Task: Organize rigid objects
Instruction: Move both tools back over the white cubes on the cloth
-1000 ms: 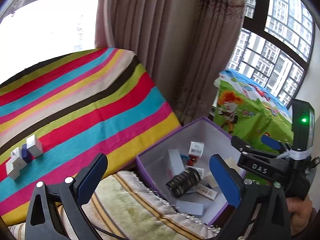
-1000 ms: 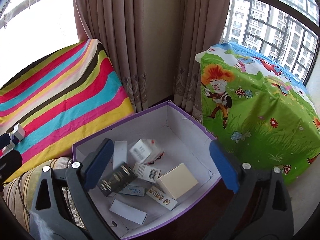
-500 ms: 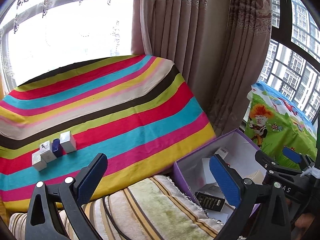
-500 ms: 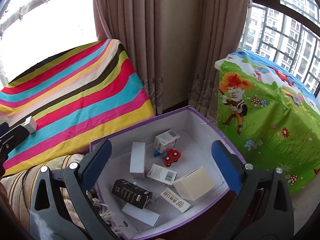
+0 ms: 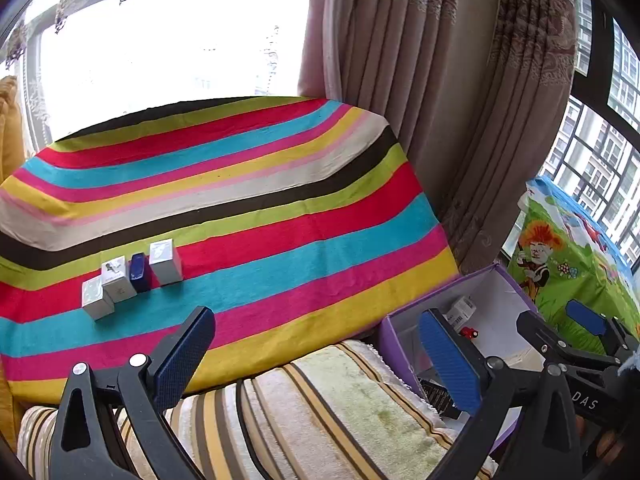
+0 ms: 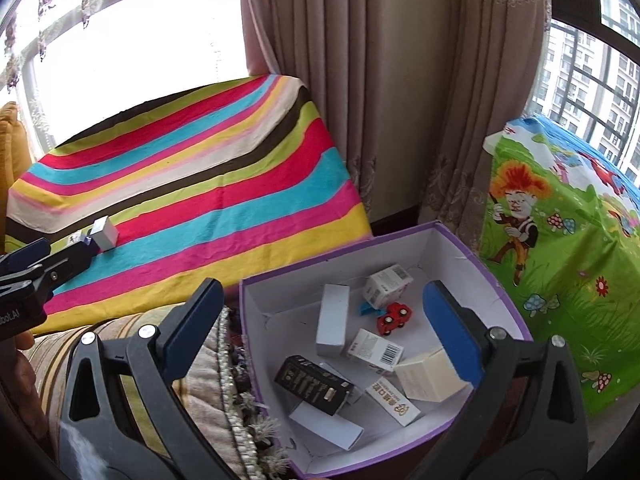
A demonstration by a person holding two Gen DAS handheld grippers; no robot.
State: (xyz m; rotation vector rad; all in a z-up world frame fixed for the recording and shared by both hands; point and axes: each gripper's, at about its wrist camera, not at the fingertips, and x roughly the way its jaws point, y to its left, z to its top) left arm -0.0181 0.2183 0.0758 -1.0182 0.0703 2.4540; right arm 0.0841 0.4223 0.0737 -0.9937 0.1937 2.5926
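A purple-rimmed box holds several small items: a black box, a tall grey box, a red toy car, a cream box and barcoded cartons. My right gripper is open and empty above it. My left gripper is open and empty over a striped cushion, with the purple-rimmed box at its right. On the striped cloth stand three white boxes and a dark blue item in a row.
A striped fringed cushion lies between the cloth and the box. A green cartoon-print cover is at the right. Curtains and windows are behind. The left gripper shows at the left edge of the right wrist view.
Both grippers have pulled up and back from the box. The left view swung left onto the striped cloth. A dark round can seen in the box earlier no longer shows; a black box lies there.
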